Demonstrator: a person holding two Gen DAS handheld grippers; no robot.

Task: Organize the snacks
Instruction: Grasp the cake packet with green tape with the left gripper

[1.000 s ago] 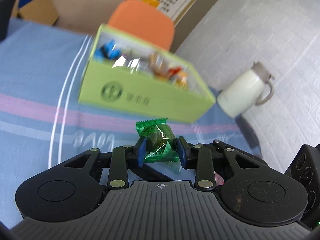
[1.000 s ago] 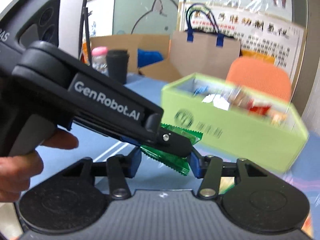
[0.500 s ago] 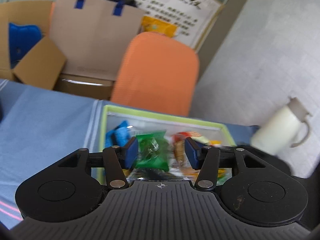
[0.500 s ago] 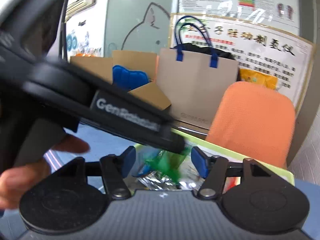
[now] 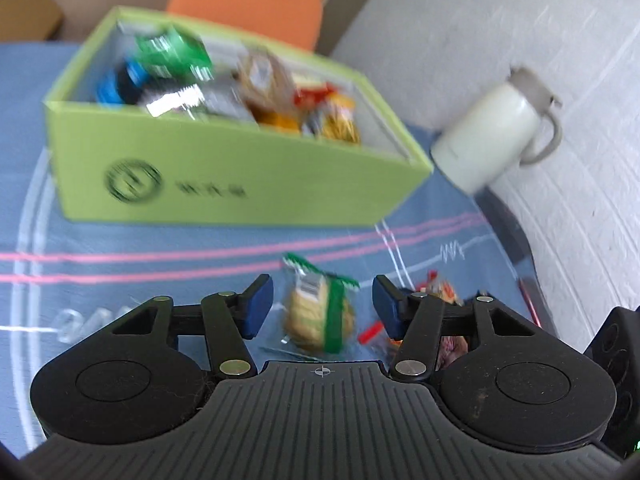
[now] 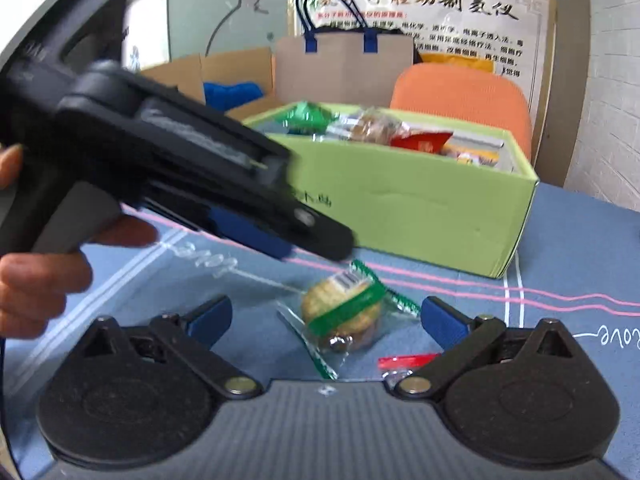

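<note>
The main risk is a clash between the two tools: both hover over the same wrapped biscuit point(image 5: 320, 314), and if both close on it they can strike each other or tear the thin wrapper between them. In the right wrist view the left gripper point(image 6: 316, 246) reaches in from the left edge, held by a hand point(image 6: 36, 268), and its tip hangs just above the biscuit point(image 6: 344, 314), so it could also knock the packet aside. A second risk is a slipping grasp, since the crinkled film gives the pads little to bite on and the biscuit inside could crack under pressure. Motion blur in both views suggests quick movement, which makes a missed or skewed pinch more likely.

In the left wrist view the left gripper point(image 5: 322, 304) has its jaws apart and opening, and the biscuit lies on the counter point(image 5: 140, 264) in the gap between them, untouched by either pad. A red-wrapped snack point(image 5: 442, 294) sits just right of it, partly behind the right-hand finger. The green box point(image 5: 224, 168), already full of snacks, fills the upper left of the frame, well beyond the biscuit.

In the right wrist view the right gripper point(image 6: 326, 314) has its jaws spread wide and opening, with the biscuit lying between them at lower centre, touched by neither pad, and the green box point(image 6: 420, 208) behind it.
</note>
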